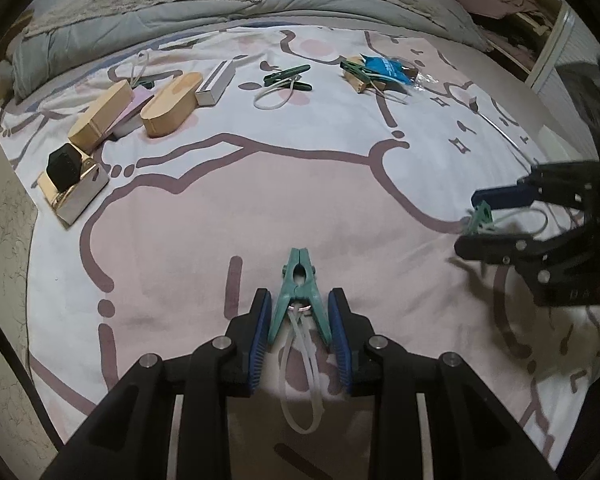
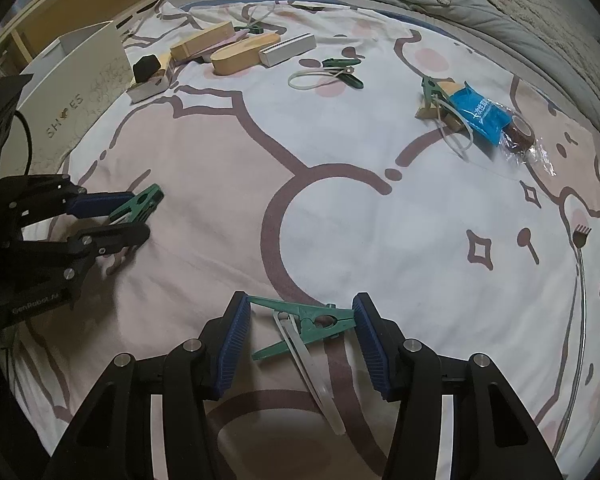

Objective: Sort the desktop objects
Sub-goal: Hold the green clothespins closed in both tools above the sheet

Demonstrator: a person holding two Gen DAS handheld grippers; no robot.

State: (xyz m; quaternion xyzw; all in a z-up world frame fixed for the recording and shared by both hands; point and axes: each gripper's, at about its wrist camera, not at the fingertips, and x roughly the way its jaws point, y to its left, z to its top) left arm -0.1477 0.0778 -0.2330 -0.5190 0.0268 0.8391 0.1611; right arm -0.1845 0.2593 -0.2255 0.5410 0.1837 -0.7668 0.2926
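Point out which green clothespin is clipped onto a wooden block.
The dark green clothespin at far right, beside the blue packet; it alone grips a wooden block.

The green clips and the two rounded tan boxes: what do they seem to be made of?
Green clip: probably moulded plastic, matte, with a translucent white loop that looks like soft plastic. Rounded tan boxes: perhaps light wood or bamboo, smooth and pale; grain too blurred to confirm.

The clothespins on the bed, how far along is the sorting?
No finished pile shows. In hand: the left gripper clamps one teal clothespin, and the right gripper holds another lengthwise. Left: dark green clips, wooden boxes and the blue packet, still scattered.
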